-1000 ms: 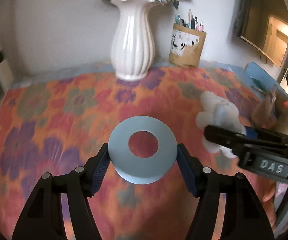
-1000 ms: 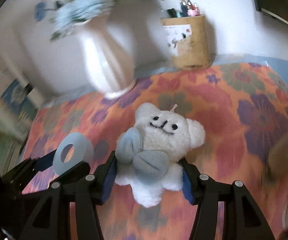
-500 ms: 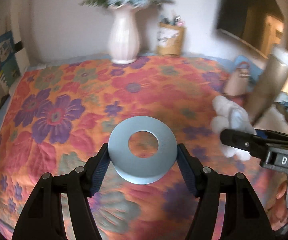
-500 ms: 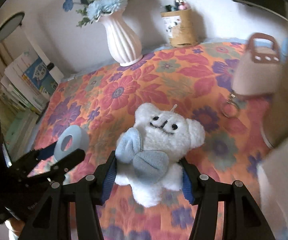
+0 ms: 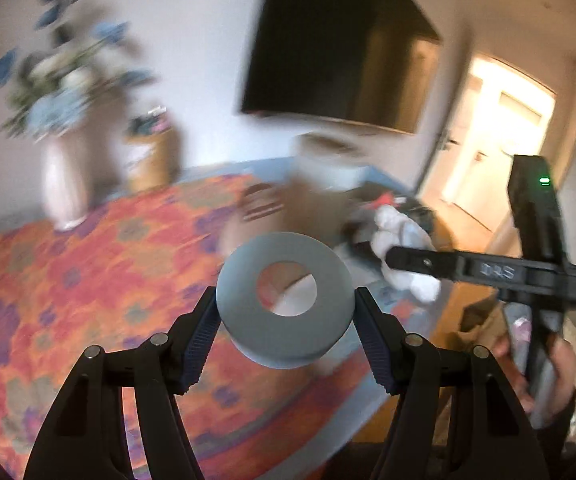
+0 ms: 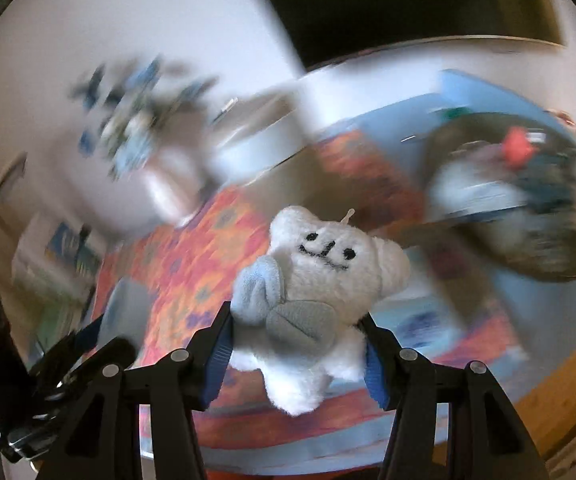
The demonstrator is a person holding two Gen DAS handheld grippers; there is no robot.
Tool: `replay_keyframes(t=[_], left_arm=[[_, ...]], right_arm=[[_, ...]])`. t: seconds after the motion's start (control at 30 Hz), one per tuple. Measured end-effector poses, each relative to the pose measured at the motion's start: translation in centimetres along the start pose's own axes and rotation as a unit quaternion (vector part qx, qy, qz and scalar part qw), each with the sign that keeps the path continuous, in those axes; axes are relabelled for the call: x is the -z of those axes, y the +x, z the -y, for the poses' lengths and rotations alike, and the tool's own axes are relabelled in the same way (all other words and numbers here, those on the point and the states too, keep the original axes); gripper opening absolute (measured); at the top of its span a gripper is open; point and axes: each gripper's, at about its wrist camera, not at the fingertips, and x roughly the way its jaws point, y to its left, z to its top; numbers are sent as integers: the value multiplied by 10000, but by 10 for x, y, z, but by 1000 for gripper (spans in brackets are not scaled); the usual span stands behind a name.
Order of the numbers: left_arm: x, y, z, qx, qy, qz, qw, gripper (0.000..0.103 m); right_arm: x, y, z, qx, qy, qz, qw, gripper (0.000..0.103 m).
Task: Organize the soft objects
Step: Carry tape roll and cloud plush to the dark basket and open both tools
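My left gripper is shut on a pale blue foam ring, held in the air above the flowered tablecloth. My right gripper is shut on a white plush toy with a stitched face and a blue bow, also lifted off the table. In the left wrist view the right gripper with the plush toy hangs to the right, a hand on its handle. The left gripper with the foam ring shows blurred at the lower left of the right wrist view.
A white vase of blue flowers and a pen holder stand at the table's back. A dark basket of things lies at the right end. A dark screen hangs on the wall, with a lit doorway beyond.
Both grippers have pulled back from the vase, risen and swung right, each keeping its object. The table's right end, the basket and the doorway have come into view.
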Motion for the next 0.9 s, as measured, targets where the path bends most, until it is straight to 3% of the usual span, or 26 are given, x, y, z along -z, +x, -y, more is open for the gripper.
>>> replay_keyframes(t=[0.23, 0.37, 0.6, 0.63, 0.73, 0.77, 0.83, 0.9], left_arm=[[-41, 53, 91, 594, 630, -88, 9962, 64], [-60, 110, 118, 939, 234, -552, 9938, 63], [-87, 180, 140, 274, 390, -422, 9980, 64], [-90, 187, 143, 257, 424, -412, 9979, 64], [-96, 210, 150, -21, 617, -357, 9975, 68], [-96, 215, 149, -20, 671, -375, 9970, 72], [-96, 221, 150, 46, 668, -452, 9967, 74], [-94, 217, 151, 245, 658, -455, 9965, 81]], right_arm=[[-38, -51, 100, 544, 876, 790, 9915, 55], [-70, -54, 138, 840, 1286, 1049, 9826, 56], [-125, -35, 181, 1217, 1427, 978, 9774, 56], [-131, -32, 185, 1214, 1422, 985, 9774, 59], [-147, -21, 193, 1071, 1412, 895, 9801, 79], [-151, -16, 197, 987, 1409, 782, 9820, 84], [-155, -14, 204, 933, 1452, 676, 9827, 84], [-151, -20, 207, 929, 1491, 734, 9817, 84]])
